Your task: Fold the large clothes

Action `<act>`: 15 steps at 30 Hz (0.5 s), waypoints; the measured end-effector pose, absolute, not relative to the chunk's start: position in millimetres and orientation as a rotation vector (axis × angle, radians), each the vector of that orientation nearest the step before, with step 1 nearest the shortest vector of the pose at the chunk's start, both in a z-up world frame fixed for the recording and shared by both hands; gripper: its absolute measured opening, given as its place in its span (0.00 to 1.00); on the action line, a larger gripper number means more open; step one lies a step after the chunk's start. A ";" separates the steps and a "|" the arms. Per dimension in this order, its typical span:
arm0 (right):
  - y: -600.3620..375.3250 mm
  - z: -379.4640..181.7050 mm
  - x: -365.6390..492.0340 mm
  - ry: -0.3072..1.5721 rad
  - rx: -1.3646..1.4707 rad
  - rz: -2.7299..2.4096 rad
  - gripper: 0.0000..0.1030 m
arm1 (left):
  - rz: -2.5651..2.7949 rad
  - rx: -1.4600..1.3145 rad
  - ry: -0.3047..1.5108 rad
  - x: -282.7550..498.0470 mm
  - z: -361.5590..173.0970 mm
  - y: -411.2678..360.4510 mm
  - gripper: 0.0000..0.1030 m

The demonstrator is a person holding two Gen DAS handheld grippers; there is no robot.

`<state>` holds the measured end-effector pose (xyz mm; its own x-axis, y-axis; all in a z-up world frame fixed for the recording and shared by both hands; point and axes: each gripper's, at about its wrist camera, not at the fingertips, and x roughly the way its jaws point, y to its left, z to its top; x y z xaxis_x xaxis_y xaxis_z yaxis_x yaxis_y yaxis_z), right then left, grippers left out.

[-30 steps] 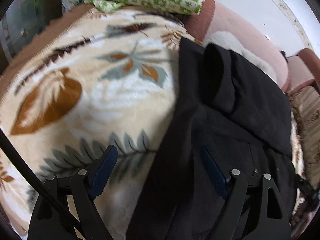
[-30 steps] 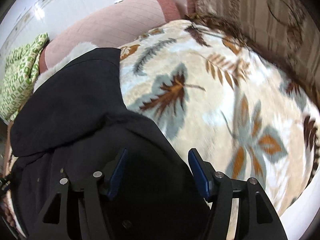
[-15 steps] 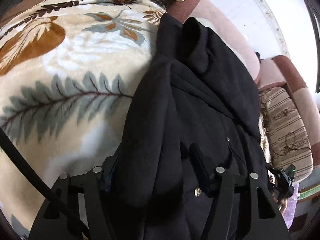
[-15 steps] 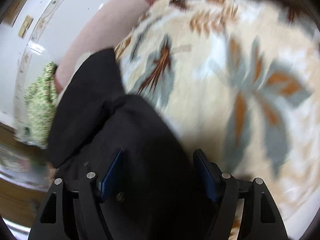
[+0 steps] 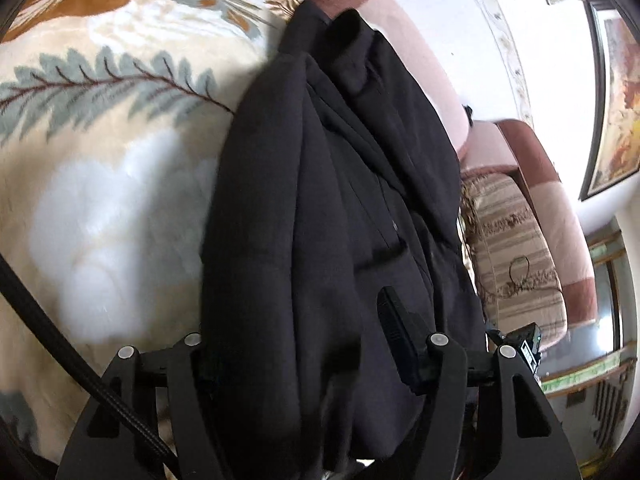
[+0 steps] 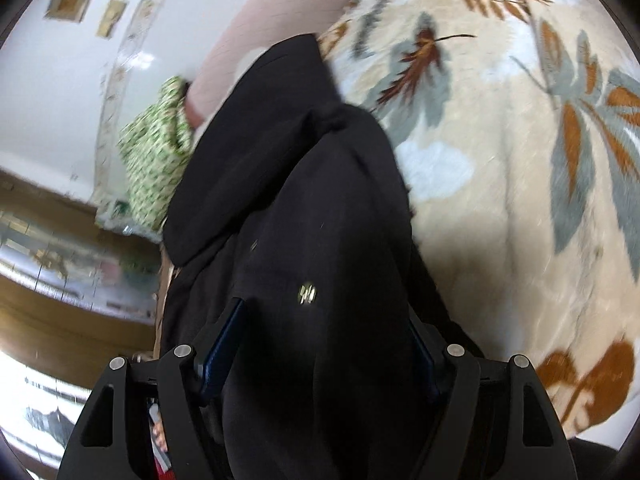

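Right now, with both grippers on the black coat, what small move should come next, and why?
Probably carry the lifted end forward toward the hood and lay it down. The coat bunches between the fingers of the left gripper and the right gripper, with its near end raised off the blanket and its far end resting near the sofa back. A half fold looks ready.

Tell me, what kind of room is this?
Probably a living room or bedroom at home: a leaf-patterned blanket covers a sofa or bed with a pink padded back, and a framed picture hangs on the wall.
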<state>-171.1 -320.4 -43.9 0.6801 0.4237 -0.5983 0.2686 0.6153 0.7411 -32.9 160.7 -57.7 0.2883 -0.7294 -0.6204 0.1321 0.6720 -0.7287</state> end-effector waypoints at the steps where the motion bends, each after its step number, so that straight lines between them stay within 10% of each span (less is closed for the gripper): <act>1: -315.4 -42.8 -176.4 0.849 0.915 0.110 0.76 | -0.627 -0.618 1.145 -35.5 -58.7 158.2 0.59; 15: -335.7 -61.2 -185.4 0.823 0.986 -0.118 0.82 | -0.619 -0.548 1.092 -42.4 -55.0 136.9 0.80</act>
<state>-185.4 -335.7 -61.2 0.6999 0.2649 -0.6633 0.4401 0.5714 0.6926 -42.4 136.9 -55.0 0.3277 -0.6980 -0.6367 0.1873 0.7085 -0.6804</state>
